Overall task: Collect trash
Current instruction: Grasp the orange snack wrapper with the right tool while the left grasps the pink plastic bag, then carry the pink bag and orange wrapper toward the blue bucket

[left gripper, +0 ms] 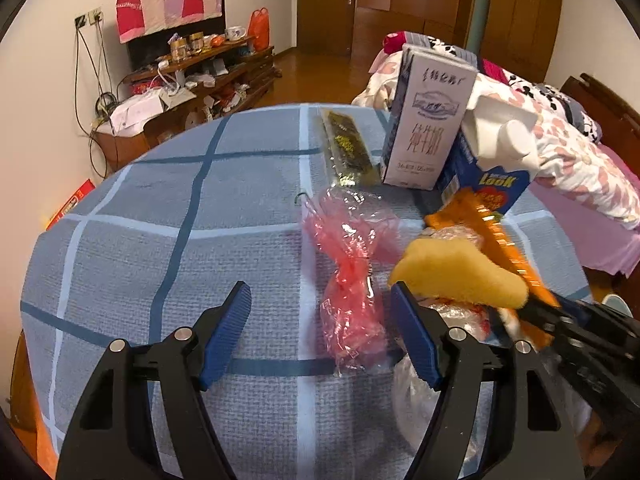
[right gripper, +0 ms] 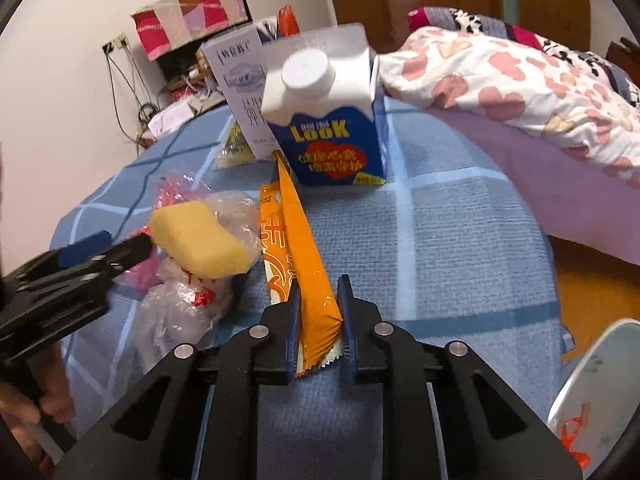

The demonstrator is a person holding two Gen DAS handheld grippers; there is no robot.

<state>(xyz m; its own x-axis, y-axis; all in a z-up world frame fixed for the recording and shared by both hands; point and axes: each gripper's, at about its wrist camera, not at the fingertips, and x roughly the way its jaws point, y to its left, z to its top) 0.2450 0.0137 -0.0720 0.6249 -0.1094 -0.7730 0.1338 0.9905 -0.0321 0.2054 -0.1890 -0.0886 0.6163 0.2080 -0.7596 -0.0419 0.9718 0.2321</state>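
Blue checked tablecloth (left gripper: 160, 220) bears two cartons (left gripper: 424, 120), pink wrapper (left gripper: 352, 280), sponge (right gripper: 200, 240)

Clear plastic bag (left gripper: 460, 320) partly behind yellow sponge (left gripper: 460, 276); pale bin (right gripper: 596, 392) cut by frame edge.

On the worktop (left gripper: 120, 248), a crumpled bag (left gripper: 352, 280) lies between the left tongs (left gripper: 320, 332); two cartons (right gripper: 332, 120) stand beyond the right tongs (right gripper: 320, 312).
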